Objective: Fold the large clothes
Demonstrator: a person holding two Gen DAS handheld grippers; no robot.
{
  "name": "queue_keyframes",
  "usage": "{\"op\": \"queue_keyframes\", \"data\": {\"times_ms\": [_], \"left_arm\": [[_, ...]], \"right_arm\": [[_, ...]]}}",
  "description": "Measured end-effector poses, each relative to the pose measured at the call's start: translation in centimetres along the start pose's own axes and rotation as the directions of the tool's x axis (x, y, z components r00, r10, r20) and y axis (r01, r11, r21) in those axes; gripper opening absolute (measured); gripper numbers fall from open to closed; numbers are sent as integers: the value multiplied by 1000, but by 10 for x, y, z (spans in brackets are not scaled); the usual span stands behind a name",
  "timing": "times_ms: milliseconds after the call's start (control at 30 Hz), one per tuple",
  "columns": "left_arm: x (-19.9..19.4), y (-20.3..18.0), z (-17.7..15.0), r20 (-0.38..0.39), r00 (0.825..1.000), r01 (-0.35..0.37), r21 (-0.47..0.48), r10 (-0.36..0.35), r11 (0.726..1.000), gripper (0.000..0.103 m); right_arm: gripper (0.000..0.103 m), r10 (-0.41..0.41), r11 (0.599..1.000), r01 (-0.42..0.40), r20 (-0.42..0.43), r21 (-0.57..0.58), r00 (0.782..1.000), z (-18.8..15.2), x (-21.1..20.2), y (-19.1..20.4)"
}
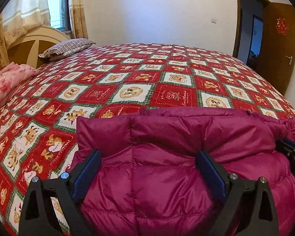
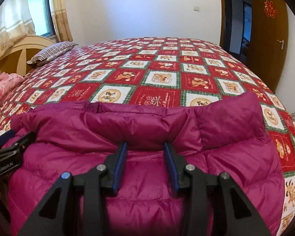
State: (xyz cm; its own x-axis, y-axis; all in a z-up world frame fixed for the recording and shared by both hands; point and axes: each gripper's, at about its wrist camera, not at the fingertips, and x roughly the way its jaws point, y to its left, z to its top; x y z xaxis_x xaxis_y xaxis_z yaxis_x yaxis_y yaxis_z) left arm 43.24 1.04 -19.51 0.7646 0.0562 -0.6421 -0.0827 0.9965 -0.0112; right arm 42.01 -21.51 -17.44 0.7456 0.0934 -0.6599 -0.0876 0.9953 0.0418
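Note:
A puffy magenta down jacket (image 1: 167, 133) (image 2: 127, 122) lies folded at the near edge of the bed, its far part doubled over toward me. My left gripper (image 1: 149, 152) rests on the jacket's left part. Its jaws stand wide open and fabric bulges between the blue pads (image 1: 88, 169). My right gripper (image 2: 145, 145) sits on the jacket's right part, jaws half closed, with a ridge of padded fabric pinched between its pads (image 2: 120, 165). Each gripper shows at the edge of the other's view: the right gripper (image 1: 291, 153), the left gripper (image 2: 11, 149).
The bed has a red, white and green bear-patterned quilt (image 1: 127, 78) (image 2: 147, 74). A striped pillow (image 1: 68, 48) and a pink pillow (image 1: 9, 80) lie by the headboard (image 1: 29, 47) at left. A brown door (image 1: 277, 45) stands open at right.

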Motion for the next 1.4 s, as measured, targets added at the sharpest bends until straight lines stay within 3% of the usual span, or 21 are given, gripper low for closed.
{"op": "queue_keyframes", "data": {"times_ms": [533, 1400], "left_arm": [[17, 0, -1, -72, 997, 4, 3, -4, 1000, 98], [27, -1, -2, -121, 993, 0, 15, 2, 1000, 99]], "right_arm": [[42, -23, 1000, 23, -66, -11, 998, -3, 16, 2], [42, -55, 998, 52, -99, -35, 994, -4, 24, 6]]}}
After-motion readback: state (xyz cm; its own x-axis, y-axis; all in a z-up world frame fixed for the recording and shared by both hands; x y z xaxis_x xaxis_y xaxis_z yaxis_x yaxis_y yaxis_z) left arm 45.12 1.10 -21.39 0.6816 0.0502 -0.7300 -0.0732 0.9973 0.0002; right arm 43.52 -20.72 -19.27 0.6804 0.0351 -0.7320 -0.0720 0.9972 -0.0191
